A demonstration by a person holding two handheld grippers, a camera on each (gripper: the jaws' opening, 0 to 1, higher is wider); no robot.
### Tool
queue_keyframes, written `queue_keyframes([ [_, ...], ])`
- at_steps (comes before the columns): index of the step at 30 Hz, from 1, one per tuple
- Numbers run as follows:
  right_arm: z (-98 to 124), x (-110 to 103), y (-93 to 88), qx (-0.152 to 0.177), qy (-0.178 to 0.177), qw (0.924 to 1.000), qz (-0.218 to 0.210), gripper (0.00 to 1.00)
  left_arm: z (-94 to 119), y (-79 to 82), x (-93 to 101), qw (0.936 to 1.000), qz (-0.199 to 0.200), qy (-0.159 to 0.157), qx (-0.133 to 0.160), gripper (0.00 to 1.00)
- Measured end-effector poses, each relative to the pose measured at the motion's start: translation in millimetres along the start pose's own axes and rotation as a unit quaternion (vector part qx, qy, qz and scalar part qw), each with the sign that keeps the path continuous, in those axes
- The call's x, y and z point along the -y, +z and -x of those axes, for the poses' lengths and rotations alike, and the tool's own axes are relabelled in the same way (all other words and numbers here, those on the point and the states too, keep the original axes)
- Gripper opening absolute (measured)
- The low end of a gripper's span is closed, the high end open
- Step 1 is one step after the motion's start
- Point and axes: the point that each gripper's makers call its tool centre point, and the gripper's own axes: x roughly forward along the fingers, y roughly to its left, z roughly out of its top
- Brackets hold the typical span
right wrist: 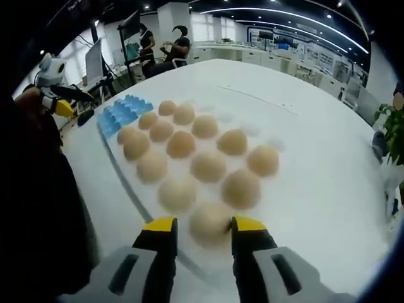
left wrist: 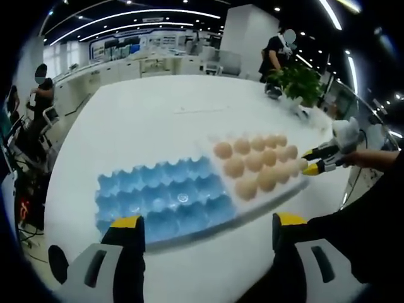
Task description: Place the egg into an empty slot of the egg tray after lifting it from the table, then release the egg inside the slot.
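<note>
I'm at a big white table [left wrist: 158, 113] in an open office. Long curved light strips [left wrist: 136, 14] sweep across the dark ceiling above me. White counters [left wrist: 107, 71] line the far side under a bright display wall [left wrist: 120, 44]. A leafy green plant [left wrist: 300, 82] sits near the table's edge, and people [right wrist: 161, 47] stand around desks with monitors [right wrist: 95, 60].

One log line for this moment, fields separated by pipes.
right gripper: open around egg | left gripper: open, near tray | blue slots empty | phase: at the egg
</note>
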Motion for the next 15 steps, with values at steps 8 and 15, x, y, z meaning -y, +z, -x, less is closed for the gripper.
queue_keyframes([
  [8, -2.1, 0.2, 0.2, 0.002, 0.004, 0.9998, -0.018, 0.33, -0.3, 0.2, 4.2, 1.0, -0.001, -0.005, -0.006, 0.83],
  [15, -0.5, 1.7, -0.9, -0.012, -0.001, 0.9998, -0.018, 0.32, -1.7, 3.7, 8.4, 0.9998, -0.008, -0.015, -0.011, 0.82],
])
